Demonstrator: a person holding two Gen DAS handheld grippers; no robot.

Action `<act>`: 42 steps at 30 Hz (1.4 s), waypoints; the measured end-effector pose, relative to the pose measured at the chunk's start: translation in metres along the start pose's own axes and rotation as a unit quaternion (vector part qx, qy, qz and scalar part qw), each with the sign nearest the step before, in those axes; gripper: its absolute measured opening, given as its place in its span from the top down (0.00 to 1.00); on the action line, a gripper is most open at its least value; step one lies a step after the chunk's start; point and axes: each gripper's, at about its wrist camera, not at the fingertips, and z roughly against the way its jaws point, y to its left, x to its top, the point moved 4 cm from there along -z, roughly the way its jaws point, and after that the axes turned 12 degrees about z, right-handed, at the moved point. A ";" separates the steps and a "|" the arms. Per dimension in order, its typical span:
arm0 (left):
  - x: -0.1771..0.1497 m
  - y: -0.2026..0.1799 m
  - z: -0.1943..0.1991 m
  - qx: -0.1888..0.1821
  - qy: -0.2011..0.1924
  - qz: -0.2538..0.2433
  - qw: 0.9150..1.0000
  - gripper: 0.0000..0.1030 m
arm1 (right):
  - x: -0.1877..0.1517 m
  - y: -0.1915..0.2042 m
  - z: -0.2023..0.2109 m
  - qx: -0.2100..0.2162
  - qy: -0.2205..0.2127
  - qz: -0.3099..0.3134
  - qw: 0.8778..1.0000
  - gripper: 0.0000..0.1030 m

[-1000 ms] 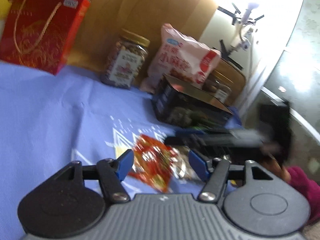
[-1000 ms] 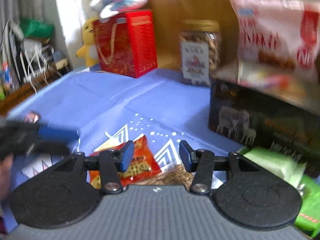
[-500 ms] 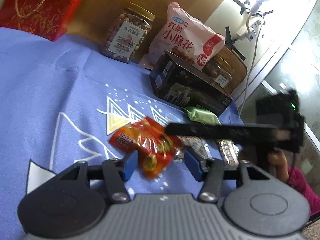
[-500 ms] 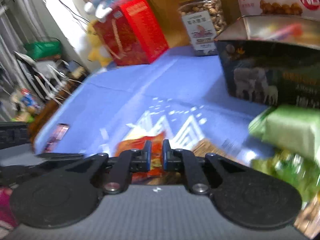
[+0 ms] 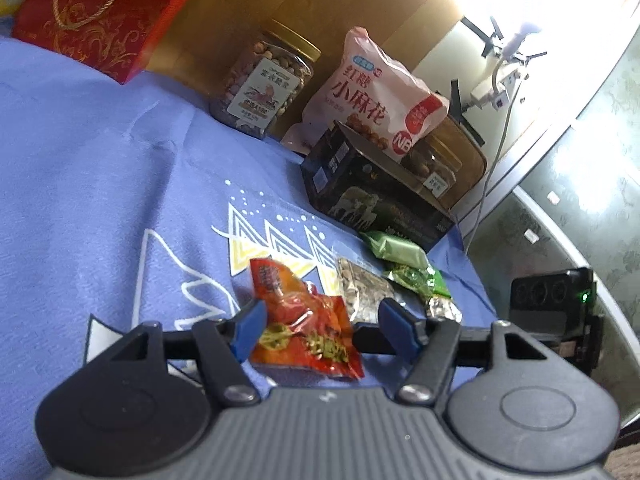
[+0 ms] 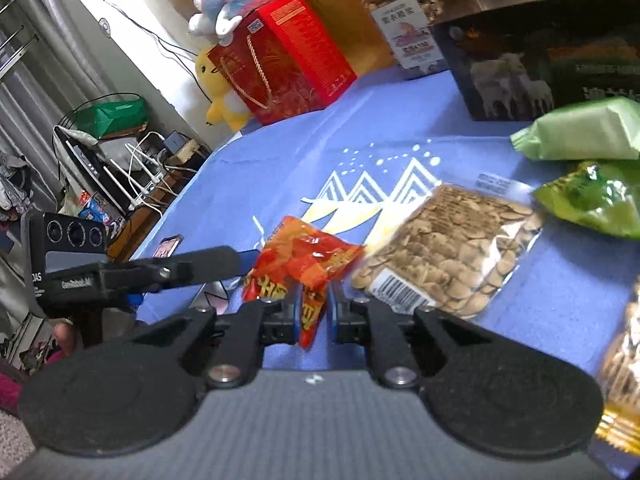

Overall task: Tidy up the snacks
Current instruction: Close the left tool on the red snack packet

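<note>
You are pinching the red snack packet [image 6: 308,264] in your right gripper [image 6: 313,314], on the blue tablecloth [image 5: 100,184] just beside the seed packet [image 6: 452,256]. Your left gripper [image 5: 322,330] is straddling it, jaws spread, having just opened wider.

Pink snack bag [image 5: 374,98] printed 红糖 小麻花 with red NB roundel, other labels unreadable
</note>
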 end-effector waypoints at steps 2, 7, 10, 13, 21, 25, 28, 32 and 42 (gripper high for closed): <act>0.001 0.002 0.000 0.000 0.002 0.007 1.000 0.39 | 0.000 -0.002 0.004 0.005 -0.002 -0.003 1.000 0.76; -0.001 -0.002 -0.017 0.005 0.020 -0.003 1.000 0.39 | -0.006 0.014 -0.003 -0.011 0.007 0.058 0.998 0.70; -0.002 -0.011 -0.024 -0.003 0.020 -0.014 1.000 0.36 | -0.008 0.028 -0.008 -0.042 0.003 0.107 0.993 0.70; -0.003 -0.017 -0.027 -0.021 0.017 -0.016 0.999 0.41 | -0.012 0.037 -0.012 -0.068 -0.006 0.142 0.987 0.67; 0.001 -0.014 -0.029 -0.004 0.005 -0.011 1.000 0.61 | -0.028 0.071 -0.031 -0.141 -0.001 0.298 0.944 0.44; 0.002 -0.015 -0.027 -0.007 0.002 -0.011 1.000 0.61 | -0.021 0.060 -0.030 -0.154 -0.010 0.281 0.947 0.66; 0.002 -0.016 -0.025 -0.011 0.000 -0.011 1.000 0.61 | -0.021 0.061 -0.031 -0.155 -0.012 0.285 0.946 0.96; 0.002 -0.017 -0.025 -0.015 0.002 -0.007 1.000 0.67 | -0.018 0.063 -0.034 -0.161 -0.018 0.289 0.943 0.98; 0.005 -0.024 -0.040 -0.016 0.021 -0.015 1.000 0.53 | -0.023 0.066 -0.029 -0.161 -0.012 0.287 0.944 0.98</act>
